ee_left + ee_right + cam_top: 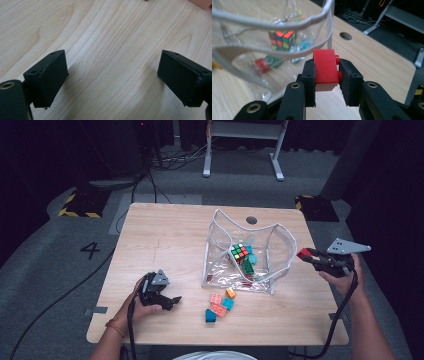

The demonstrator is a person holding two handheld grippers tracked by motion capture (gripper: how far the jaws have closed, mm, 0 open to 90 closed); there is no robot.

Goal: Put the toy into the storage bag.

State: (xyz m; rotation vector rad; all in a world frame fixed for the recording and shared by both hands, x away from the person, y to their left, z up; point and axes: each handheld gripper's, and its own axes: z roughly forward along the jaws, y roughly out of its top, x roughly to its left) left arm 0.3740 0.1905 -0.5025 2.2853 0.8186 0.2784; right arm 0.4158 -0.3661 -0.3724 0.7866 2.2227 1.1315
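Note:
A clear plastic pouch with a white rim stands open on the middle of the table. Inside it lie a colour cube, a green brick, light blue bricks and a small red brick. My right gripper hovers at the pouch's right side, shut on a red brick; the brick sits just outside the white rim. My left gripper rests low over the table's front left, open, with bare wood between its jaws.
Loose bricks lie in front of the pouch: pink, orange and two teal ones. A round cable hole sits behind the pouch. A white desk frame and cables stand on the floor beyond the table.

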